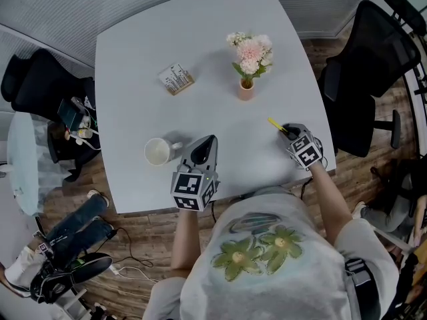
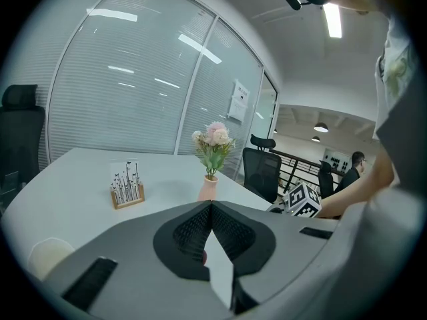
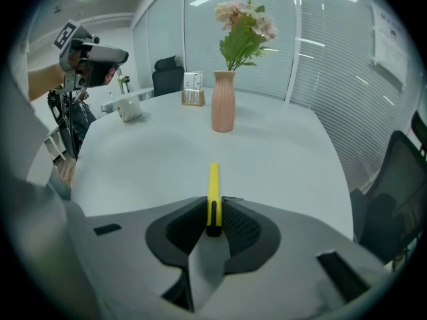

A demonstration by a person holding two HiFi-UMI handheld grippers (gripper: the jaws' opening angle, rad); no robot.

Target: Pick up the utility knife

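Firmly, the jaws of my right gripper (image 3: 213, 204) pinch the slim yellow utility knife (image 3: 213, 182) near the smooth white desk's (image 1: 167, 39) right edge; my left gripper (image 2: 212, 212) has its ribbed black jaws together, empty, beside a round white mug (image 1: 157, 152).

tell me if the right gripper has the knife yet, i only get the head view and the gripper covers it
observer: yes. in the right gripper view the right gripper is shut on the knife, gripping both sides of its black near end.
operator: how much sticks out
observer: most of the yellow body pokes forward past the jaw tips, centred and in line with the gripper.
operator: left one holding anything
observer: no. the left gripper view shows the left gripper shut, its jaws together with nothing between them.
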